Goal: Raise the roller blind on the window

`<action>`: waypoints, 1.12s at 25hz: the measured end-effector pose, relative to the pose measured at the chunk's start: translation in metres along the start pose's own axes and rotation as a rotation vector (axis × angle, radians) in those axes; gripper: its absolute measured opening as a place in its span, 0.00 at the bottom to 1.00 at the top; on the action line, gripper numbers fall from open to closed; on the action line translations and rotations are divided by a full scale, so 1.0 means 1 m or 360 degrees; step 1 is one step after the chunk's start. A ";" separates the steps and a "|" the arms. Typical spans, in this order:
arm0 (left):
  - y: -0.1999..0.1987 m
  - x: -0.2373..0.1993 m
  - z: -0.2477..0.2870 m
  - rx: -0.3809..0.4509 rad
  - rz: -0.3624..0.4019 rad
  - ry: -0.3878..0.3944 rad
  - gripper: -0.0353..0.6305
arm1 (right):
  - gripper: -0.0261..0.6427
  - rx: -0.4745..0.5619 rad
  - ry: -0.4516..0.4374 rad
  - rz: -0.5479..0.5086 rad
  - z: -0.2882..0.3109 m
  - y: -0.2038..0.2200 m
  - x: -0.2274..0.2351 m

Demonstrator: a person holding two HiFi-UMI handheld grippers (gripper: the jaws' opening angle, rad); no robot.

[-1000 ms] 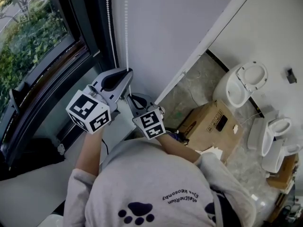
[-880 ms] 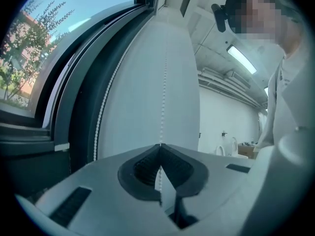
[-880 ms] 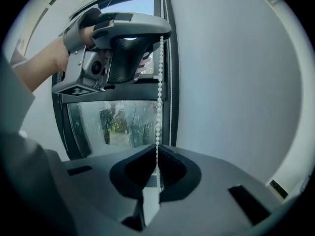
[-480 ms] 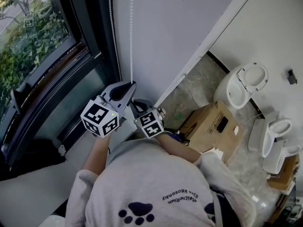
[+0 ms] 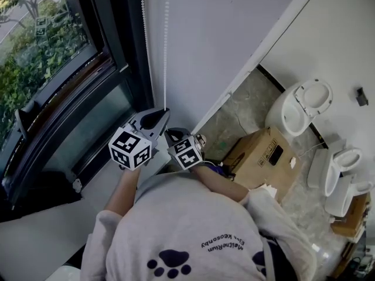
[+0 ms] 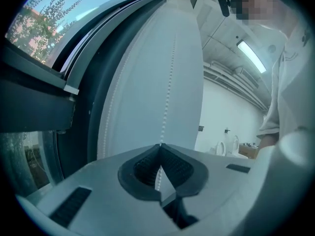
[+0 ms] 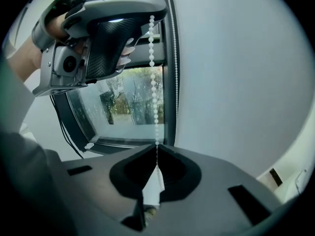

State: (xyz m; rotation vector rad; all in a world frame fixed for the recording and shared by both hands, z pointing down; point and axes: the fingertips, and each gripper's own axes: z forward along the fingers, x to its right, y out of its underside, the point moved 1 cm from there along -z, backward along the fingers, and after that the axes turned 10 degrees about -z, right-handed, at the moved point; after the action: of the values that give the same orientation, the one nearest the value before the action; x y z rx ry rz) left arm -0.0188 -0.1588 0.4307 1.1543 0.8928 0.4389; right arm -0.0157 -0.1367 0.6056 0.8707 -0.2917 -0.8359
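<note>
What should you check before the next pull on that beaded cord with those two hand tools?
1. Left tongs clamped on bead chain: ok.
2. Right tongs clamped on same strand, below the left: ok.
3. Strand between them straight, no tangle: ok.
4. Second strand hanging free: ok.
5. How high the blind is: cannot tell, not in view.
</note>
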 end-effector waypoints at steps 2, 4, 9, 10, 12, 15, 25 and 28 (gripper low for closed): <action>0.006 -0.002 -0.001 -0.0016 -0.0014 -0.0004 0.07 | 0.06 -0.0025 -0.0004 0.0013 0.003 0.004 -0.002; 0.009 -0.002 -0.001 -0.0023 -0.0022 -0.0003 0.07 | 0.06 -0.0034 -0.0003 0.0029 0.005 0.006 -0.003; 0.009 -0.003 -0.001 -0.0019 -0.0015 -0.0002 0.07 | 0.11 -0.0023 -0.0041 0.0060 0.007 0.006 -0.007; 0.009 -0.003 -0.001 -0.0017 -0.0016 -0.0002 0.07 | 0.19 -0.0015 -0.0057 0.0076 0.006 0.006 -0.008; 0.009 -0.003 -0.001 -0.0013 -0.0019 -0.0002 0.07 | 0.25 0.0015 -0.0063 0.0102 0.001 0.002 -0.007; 0.009 -0.005 -0.001 -0.0006 -0.0014 -0.0008 0.07 | 0.25 0.0118 -0.0015 0.0127 -0.016 -0.015 0.004; 0.007 -0.011 -0.001 0.0010 -0.0002 -0.0026 0.07 | 0.25 0.0510 0.0139 0.0082 -0.110 -0.114 0.030; 0.006 -0.011 -0.002 0.0014 0.0000 -0.0026 0.07 | 0.25 0.0679 0.0153 0.0083 -0.141 -0.157 0.033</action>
State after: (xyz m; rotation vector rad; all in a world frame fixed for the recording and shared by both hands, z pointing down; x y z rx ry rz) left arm -0.0263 -0.1627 0.4401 1.1643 0.8812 0.4252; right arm -0.0006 -0.1394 0.3930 1.2918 -0.4147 -0.6904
